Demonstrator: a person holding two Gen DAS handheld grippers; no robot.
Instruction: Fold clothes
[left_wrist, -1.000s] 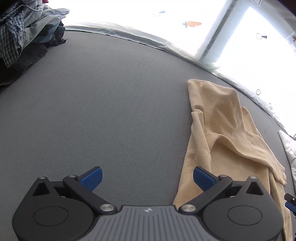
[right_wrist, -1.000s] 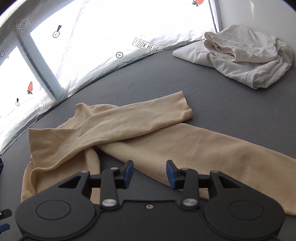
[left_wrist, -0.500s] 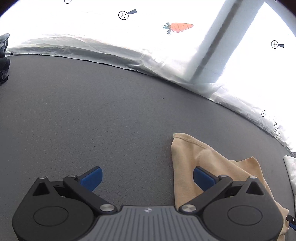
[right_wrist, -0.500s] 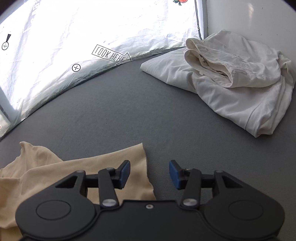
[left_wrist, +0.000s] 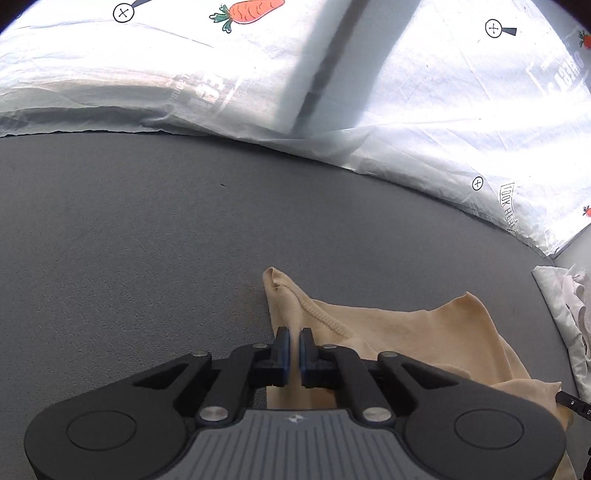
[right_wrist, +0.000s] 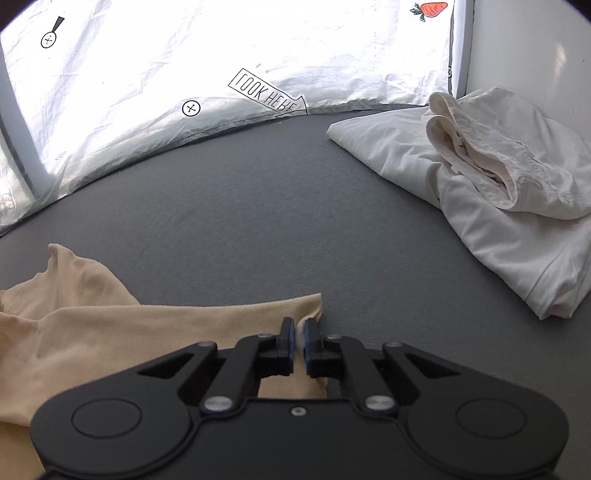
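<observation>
A soft beige knit garment (left_wrist: 424, 332) was spread on the grey felt-like surface (left_wrist: 147, 240), below the white printed sheet (left_wrist: 424, 110) at its far edge. The left gripper (left_wrist: 294, 341) was closed on the garment's stitched left edge. The right gripper (right_wrist: 299, 338) was clamped on the garment's right corner (right_wrist: 310, 306). A crumpled white cloth bundle (right_wrist: 498, 177) lay apart to the right. No containers were seen.
</observation>
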